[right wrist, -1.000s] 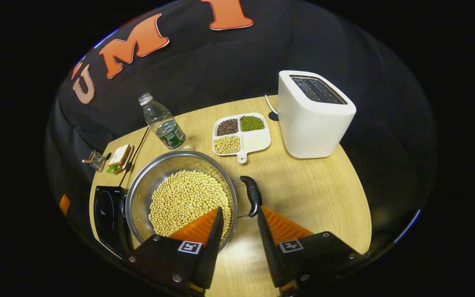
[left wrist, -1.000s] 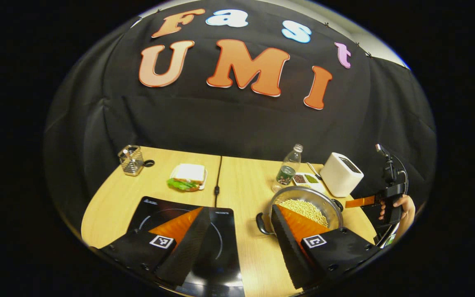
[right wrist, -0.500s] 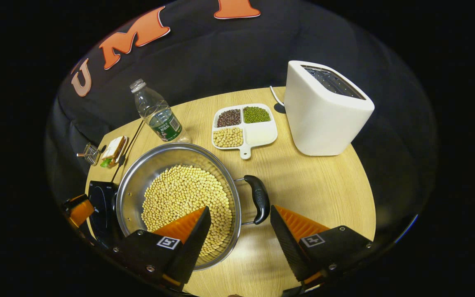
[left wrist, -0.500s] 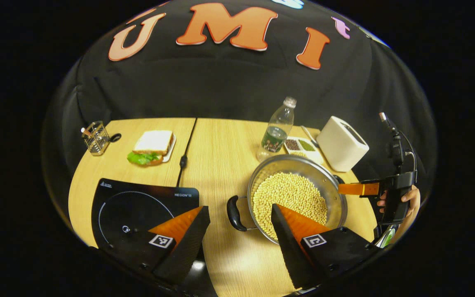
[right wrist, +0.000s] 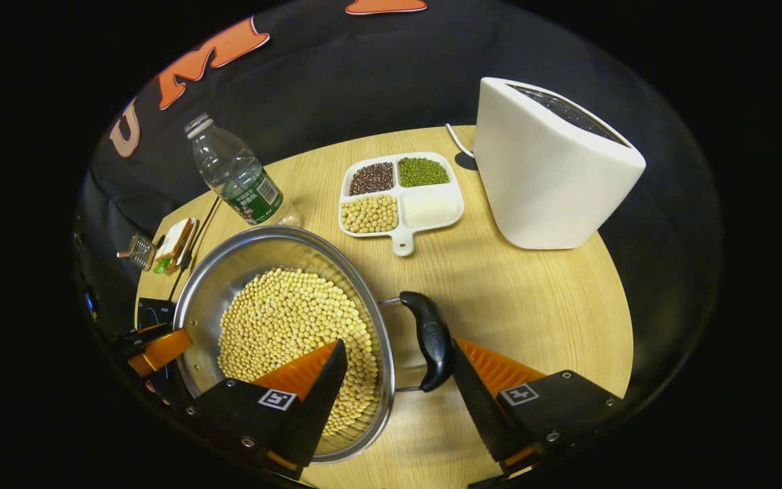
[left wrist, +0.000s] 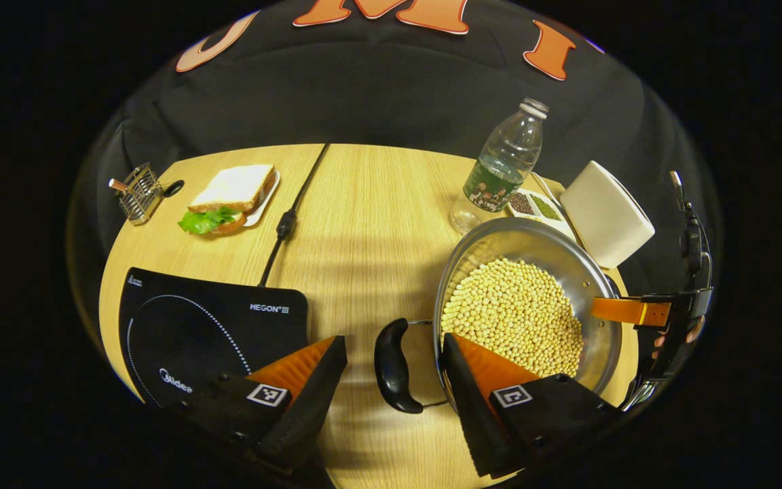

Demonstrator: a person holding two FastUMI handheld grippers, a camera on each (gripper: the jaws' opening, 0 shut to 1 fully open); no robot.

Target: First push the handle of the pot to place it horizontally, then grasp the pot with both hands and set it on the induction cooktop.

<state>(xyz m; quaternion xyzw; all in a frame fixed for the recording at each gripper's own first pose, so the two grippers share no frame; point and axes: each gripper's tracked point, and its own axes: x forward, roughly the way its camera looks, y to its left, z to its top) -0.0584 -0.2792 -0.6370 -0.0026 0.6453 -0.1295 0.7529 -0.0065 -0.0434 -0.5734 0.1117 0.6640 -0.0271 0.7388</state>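
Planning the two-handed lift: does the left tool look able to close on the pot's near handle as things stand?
Probably yes. The left tool is open, and the black handle of the pot already sits between its fingers with nothing blocking.

Pot (left wrist: 527,312) right of induction cooktop (left wrist: 208,333), bottle (left wrist: 499,166) behind pot, sandwich (left wrist: 231,197) behind cooktop

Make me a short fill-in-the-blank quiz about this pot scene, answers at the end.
1. The pot is filled with ____.
2. The sandwich lies beside a wire ____.
3. Both grippers, the left gripper and the right gripper, have their jaws ____.
4. The white toaster stands next to the divided ____.

Answers: soybeans; rack; open; tray
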